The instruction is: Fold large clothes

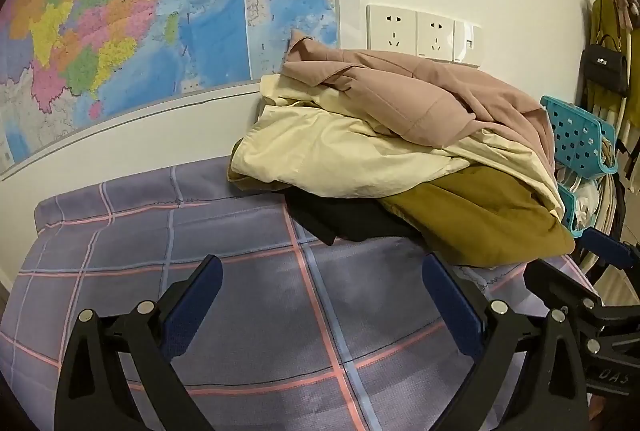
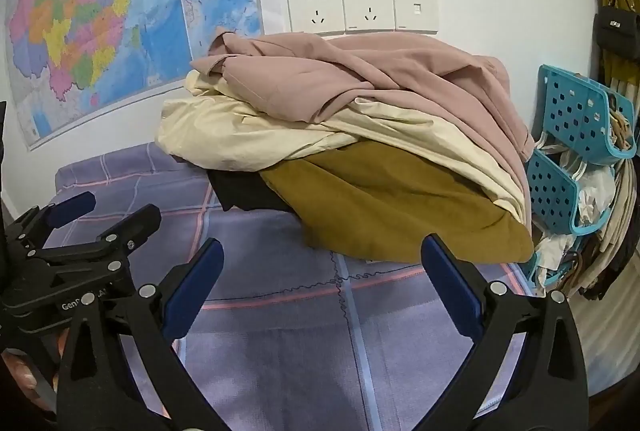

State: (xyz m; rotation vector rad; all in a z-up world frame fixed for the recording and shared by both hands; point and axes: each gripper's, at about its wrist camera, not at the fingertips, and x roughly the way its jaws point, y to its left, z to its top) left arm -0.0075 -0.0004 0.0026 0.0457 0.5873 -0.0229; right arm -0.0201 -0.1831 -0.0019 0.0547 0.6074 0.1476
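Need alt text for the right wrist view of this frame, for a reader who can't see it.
A heap of unfolded clothes, pink on cream on mustard, lies on a plaid bedsheet below a wall map. The right gripper is open and empty before it.

The right claw [image 2: 322, 263] hangs wide open with nothing between its blue-padded fingers [image 2: 194, 285], tilted down over a bed covered in a purple sheet with pink and pale blue checks [image 2: 280, 331]. Ahead lies a heap of unfolded clothes: a dusty pink garment [image 2: 360, 79] on top, a cream garment [image 2: 248, 135] under it, a mustard-yellow garment [image 2: 384, 199] below, and black fabric [image 2: 240, 191] peeking out at the left. The left claw [image 2: 100, 215] shows at the left edge, also open. Behind are a colourful wall map [image 2: 120, 3], white wall sockets [image 2: 360, 9] and turquoise perforated plastic baskets [image 2: 576, 111].
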